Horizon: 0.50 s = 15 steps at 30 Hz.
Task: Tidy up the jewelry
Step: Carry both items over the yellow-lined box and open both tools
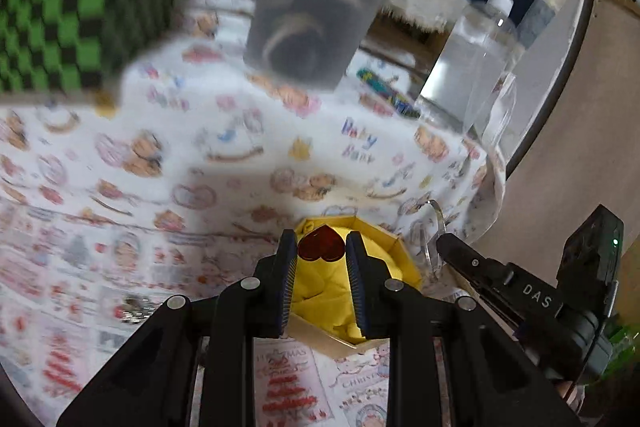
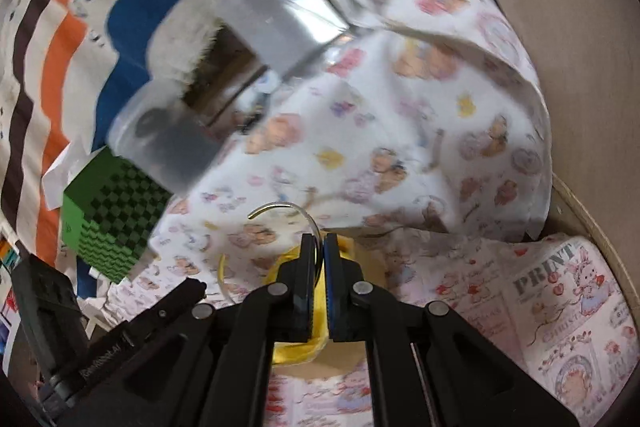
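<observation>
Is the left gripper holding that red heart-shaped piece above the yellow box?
Yes, the left gripper has the red heart pinched between its pads, over the yellow box.

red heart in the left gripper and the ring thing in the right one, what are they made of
Red heart: looks like glossy translucent plastic or glass, dark red with a sheen. Bangle: probably clear acrylic or glass, since the printed cloth shows through it, with a bright edge.
</observation>
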{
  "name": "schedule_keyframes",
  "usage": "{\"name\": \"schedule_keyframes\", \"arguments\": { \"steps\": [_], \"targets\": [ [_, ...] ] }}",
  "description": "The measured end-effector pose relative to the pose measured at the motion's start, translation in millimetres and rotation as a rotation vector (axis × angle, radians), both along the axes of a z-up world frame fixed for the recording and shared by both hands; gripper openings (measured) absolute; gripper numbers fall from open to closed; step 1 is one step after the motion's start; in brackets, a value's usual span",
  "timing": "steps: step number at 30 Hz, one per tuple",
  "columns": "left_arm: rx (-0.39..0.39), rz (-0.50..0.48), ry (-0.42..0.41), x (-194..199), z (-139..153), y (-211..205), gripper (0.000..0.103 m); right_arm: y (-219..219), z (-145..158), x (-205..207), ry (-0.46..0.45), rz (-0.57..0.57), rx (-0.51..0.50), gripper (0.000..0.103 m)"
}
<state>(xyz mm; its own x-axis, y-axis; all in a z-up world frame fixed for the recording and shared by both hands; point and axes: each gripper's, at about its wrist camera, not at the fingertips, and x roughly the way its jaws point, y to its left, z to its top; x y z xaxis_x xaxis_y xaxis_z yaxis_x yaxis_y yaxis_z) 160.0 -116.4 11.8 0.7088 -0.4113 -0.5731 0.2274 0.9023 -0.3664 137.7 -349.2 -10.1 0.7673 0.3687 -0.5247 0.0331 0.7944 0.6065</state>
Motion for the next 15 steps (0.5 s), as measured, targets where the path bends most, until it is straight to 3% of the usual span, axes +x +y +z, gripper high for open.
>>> {"name": "schedule_keyframes", "arguments": {
  "steps": [4, 10, 12, 13, 15],
  "targets": [
    [-0.039, -0.067, 0.053, 9, -20, -1, 0.024, -6, -10, 7, 0.028, -0.005, 0.018, 0.004],
    [-0.036, -0.085, -0.032, -2, -8, -1, 0.024, 11, -2, 7, -0.010, 0.044, -0.042, 0.004],
    [-0.032, -0.062, -0.076, -7, -2, 2, 0.032, 17, -4, 9, -0.007, 0.061, -0.059, 0.004],
    [-0.030, -0.046, -0.100, -10, 2, 3, 0.043, 19, -5, 9, -0.005, 0.070, -0.069, 0.005],
    [-0.038, -0.020, -0.146, -18, 10, 10, 0.045, 23, -6, 9, -0.001, 0.094, -0.095, 0.008]
  ]
}}
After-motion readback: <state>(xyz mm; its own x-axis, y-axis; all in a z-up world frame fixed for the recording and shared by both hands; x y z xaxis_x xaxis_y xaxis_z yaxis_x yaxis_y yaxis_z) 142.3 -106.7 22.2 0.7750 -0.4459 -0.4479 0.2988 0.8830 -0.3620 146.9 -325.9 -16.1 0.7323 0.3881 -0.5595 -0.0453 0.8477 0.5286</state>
